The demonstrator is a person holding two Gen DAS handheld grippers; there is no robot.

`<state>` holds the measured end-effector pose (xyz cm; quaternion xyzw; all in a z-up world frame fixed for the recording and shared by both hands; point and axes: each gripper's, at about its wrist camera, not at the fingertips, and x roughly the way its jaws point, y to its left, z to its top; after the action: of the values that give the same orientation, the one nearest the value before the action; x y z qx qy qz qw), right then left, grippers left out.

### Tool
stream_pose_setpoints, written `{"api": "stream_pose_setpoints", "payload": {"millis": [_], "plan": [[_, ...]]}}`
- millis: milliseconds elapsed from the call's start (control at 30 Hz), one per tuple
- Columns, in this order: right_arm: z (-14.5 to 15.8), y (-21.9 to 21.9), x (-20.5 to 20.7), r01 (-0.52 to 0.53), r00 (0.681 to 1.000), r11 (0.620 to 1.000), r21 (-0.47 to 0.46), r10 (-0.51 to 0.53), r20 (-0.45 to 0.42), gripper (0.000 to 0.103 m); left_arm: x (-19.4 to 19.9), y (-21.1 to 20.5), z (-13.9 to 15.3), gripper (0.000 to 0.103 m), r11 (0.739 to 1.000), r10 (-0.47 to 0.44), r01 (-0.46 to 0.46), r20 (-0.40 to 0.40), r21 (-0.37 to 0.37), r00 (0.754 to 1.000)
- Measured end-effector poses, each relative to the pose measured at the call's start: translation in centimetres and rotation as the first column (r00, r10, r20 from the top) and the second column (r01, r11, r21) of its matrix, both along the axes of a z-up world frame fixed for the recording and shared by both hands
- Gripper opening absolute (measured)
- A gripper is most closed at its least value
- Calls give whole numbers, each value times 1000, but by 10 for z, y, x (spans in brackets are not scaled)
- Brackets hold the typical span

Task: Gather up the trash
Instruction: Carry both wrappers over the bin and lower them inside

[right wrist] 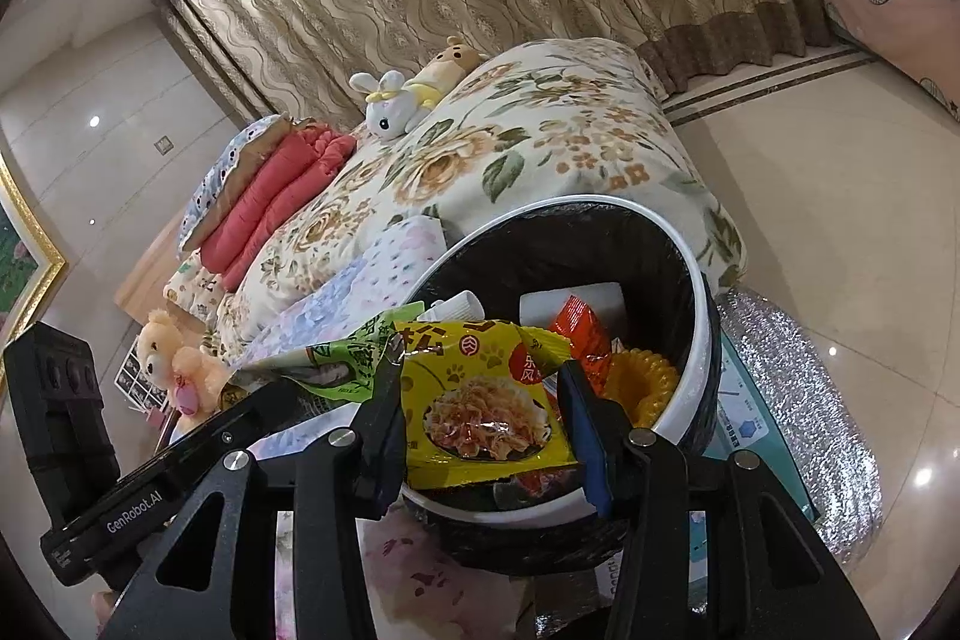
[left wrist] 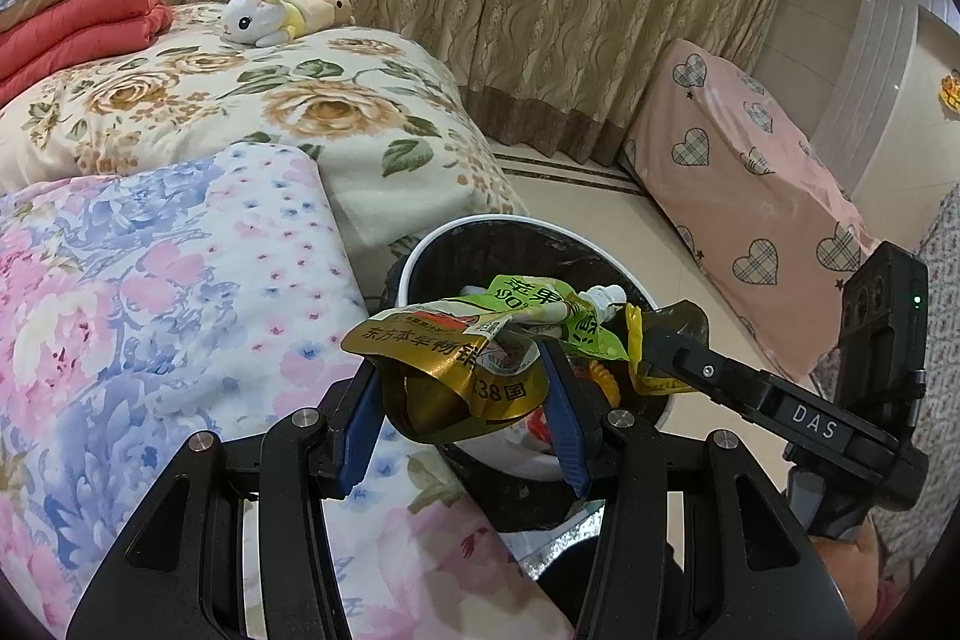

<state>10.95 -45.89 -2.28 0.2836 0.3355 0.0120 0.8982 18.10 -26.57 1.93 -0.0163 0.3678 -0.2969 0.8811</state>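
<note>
A white trash bin [left wrist: 480, 227] with a black liner stands beside the bed, with wrappers, a white tube and an orange ring inside; it also shows in the right wrist view [right wrist: 699, 292]. My left gripper [left wrist: 462, 370] holds a crumpled gold wrapper [left wrist: 462, 376] between its blue pads, over the bin's near rim. A green wrapper [left wrist: 540, 310] lies just beyond it. My right gripper [right wrist: 480, 400] holds a yellow snack packet [right wrist: 480, 400] over the bin's near rim. The right gripper shows in the left wrist view [left wrist: 666, 346], at the bin's right side.
The bed with a floral cover [left wrist: 270, 112] and a pink-blue quilt [left wrist: 150, 292] lies left of the bin. Plush toys [left wrist: 264, 10] sit on it. A pink heart-pattern covered box [left wrist: 750, 196] stands right. A silver foil bundle [right wrist: 798, 400] lies on the tile floor.
</note>
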Motion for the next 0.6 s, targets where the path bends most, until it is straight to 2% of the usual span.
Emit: {"api": "stream_pose_setpoints", "payload": {"millis": [600], "plan": [[0,-9,9,2,1000,1000,-27,-2,-18,47,9,-13,-3,48,1000,-3,4,-8,10,1000]]}}
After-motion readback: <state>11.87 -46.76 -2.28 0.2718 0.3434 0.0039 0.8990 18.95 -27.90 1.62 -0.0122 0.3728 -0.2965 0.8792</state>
